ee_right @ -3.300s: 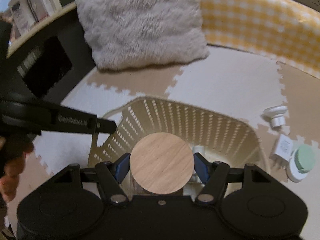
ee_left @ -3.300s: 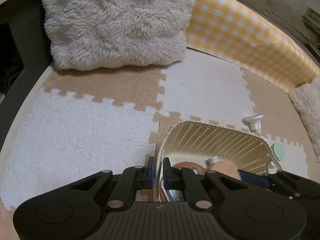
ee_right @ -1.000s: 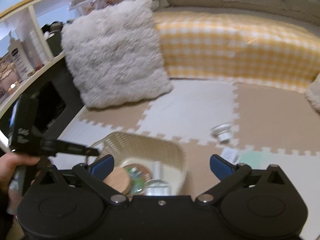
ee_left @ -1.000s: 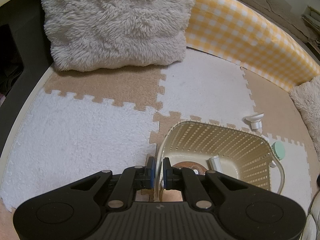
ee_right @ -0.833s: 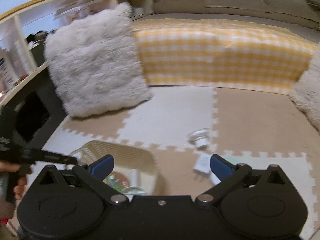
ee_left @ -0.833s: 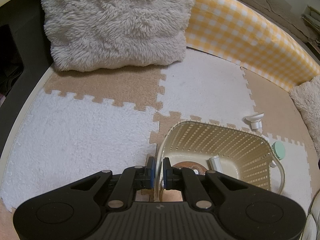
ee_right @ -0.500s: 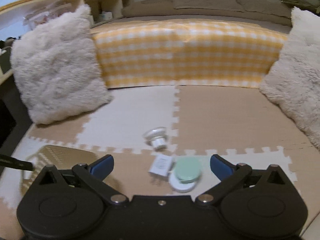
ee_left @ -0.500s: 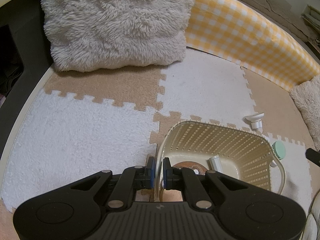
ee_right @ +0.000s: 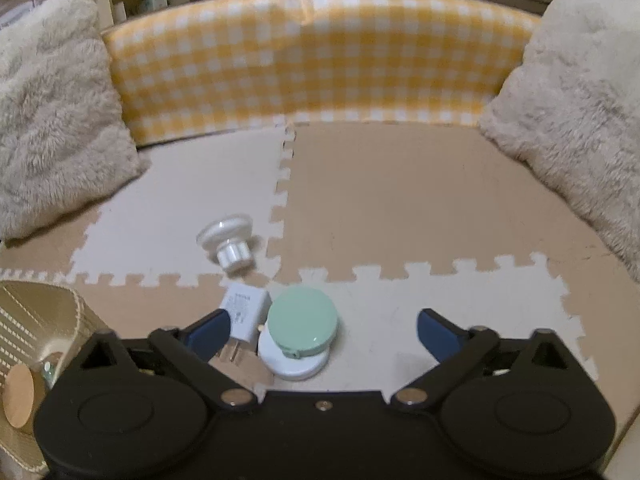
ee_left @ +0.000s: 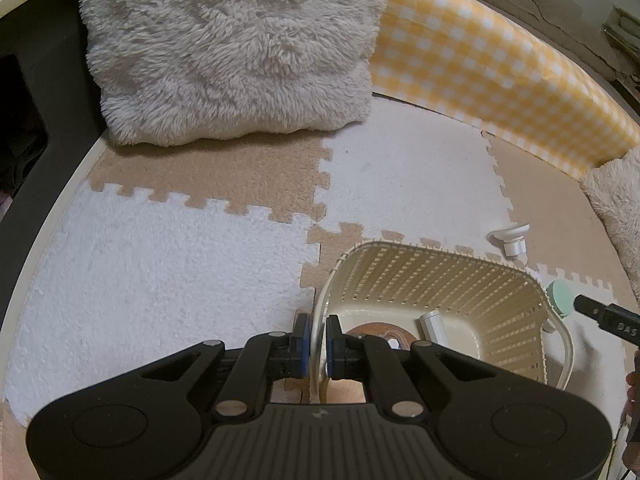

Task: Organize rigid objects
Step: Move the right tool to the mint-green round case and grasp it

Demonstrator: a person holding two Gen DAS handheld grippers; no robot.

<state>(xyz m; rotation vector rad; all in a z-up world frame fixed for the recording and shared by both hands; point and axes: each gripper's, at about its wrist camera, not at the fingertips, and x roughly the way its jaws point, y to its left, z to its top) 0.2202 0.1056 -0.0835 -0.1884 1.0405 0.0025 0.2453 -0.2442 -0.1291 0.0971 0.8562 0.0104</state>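
My left gripper (ee_left: 317, 336) is shut on the rim of a cream slatted basket (ee_left: 424, 276) that sits on the foam mat. Inside it lie a white cylinder (ee_left: 432, 325) and a brown round item (ee_left: 376, 330). My right gripper (ee_right: 323, 330) is open and empty, low over the mat. Between its fingers sit a mint-green round case (ee_right: 302, 327) on a white disc (ee_right: 294, 364), with a white plug adapter (ee_right: 245, 310) beside them. A white bulb-like object (ee_right: 229, 245) lies farther back. The basket edge (ee_right: 52, 320) and a wooden lid (ee_right: 18, 396) show at the left.
Fluffy cushions (ee_left: 236, 48) (ee_right: 580, 120) stand left and right. A yellow checked bolster (ee_right: 312, 60) runs along the back. The floor is beige and white interlocking foam tiles (ee_left: 160, 272). A dark shelf unit (ee_left: 24, 92) stands at the far left.
My right gripper let go of the wooden lid in the basket, opened, and swung right and down to the green case. My left gripper kept its hold on the basket rim.
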